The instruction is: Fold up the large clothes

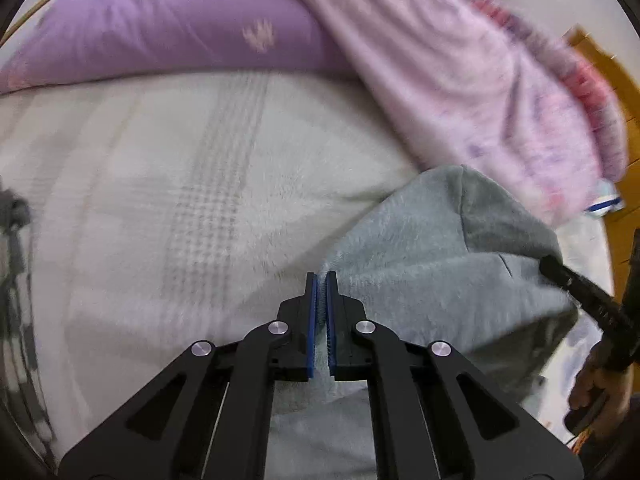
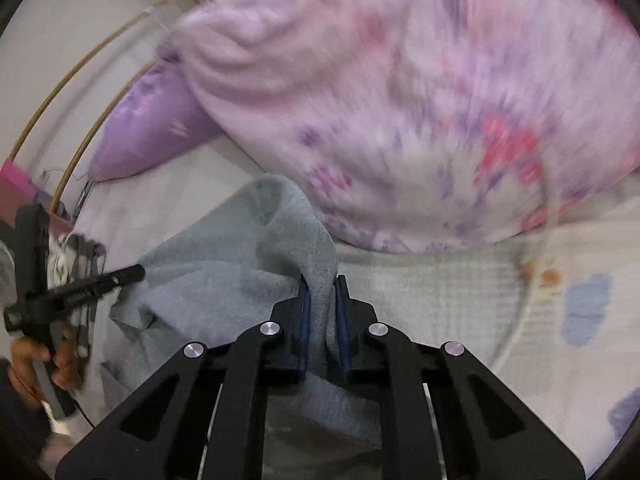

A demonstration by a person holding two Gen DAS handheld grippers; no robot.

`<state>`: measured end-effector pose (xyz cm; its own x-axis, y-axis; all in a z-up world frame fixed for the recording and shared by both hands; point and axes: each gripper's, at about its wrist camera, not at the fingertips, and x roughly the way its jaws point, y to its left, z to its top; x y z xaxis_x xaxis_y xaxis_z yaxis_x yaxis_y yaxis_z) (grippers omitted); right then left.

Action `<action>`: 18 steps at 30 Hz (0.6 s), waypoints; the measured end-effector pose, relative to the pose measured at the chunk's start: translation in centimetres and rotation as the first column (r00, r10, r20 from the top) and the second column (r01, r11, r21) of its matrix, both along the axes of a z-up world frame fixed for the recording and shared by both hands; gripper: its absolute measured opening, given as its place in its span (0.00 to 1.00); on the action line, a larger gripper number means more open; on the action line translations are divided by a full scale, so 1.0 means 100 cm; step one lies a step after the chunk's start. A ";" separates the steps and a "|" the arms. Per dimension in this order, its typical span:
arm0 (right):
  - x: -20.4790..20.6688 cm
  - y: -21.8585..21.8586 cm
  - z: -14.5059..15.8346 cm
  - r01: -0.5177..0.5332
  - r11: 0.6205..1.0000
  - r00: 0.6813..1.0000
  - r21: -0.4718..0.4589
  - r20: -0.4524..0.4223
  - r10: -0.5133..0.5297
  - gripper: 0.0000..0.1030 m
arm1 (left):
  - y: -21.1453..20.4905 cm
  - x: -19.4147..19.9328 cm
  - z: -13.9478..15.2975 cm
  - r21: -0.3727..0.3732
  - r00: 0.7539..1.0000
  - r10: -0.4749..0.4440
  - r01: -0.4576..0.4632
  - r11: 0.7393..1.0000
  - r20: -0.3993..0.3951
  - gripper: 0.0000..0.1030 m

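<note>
A grey fleece garment (image 1: 440,248) is held up between both grippers over a white bed. My left gripper (image 1: 322,280) is shut on one edge of the garment, with fabric pinched between its blue pads. My right gripper (image 2: 322,284) is shut on another bunched edge of the grey garment (image 2: 240,264). The right gripper also shows at the right of the left wrist view (image 1: 560,272), and the left gripper at the left of the right wrist view (image 2: 136,270). The garment's lower part hangs hidden under the grippers.
A white plaid bed cover (image 1: 200,200) lies below. A purple pillow (image 1: 160,32) and a pink floral blanket (image 2: 400,100) lie at the far side. A dark striped cloth (image 2: 80,256) lies at the left. Wood floor (image 1: 616,92) shows past the bed's right edge.
</note>
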<state>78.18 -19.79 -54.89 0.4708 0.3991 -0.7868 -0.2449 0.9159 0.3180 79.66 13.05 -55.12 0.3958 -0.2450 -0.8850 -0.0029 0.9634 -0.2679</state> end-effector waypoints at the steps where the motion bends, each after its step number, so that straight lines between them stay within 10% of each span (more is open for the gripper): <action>1: -0.018 0.001 0.012 -0.011 1.000 0.999 -0.012 0.045 0.012 0.11 | 0.002 -0.013 0.009 -0.018 1.000 0.004 -0.004 1.000 0.021 0.03; 7: -0.139 0.001 0.034 -0.051 0.996 0.990 -0.068 0.126 0.059 0.11 | 0.003 -0.122 0.043 -0.023 0.995 -0.005 0.007 1.000 0.103 0.04; 13: -0.246 0.007 -0.014 -0.020 0.995 0.984 -0.096 -0.177 0.003 0.17 | 0.017 -0.236 -0.002 -0.029 0.985 0.055 -0.061 0.998 -0.162 0.05; 18: -0.267 -0.015 -0.009 0.166 0.981 0.930 0.099 -0.346 -0.123 0.24 | 0.017 -0.273 0.003 -0.116 0.955 0.140 -0.176 0.978 -0.263 0.07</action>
<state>51.44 -21.24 -55.78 0.2470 0.4518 -0.8573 0.0284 0.8809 0.4724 52.39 14.80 -54.81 0.2079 -0.3224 -0.9235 -0.2364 0.8996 -0.3673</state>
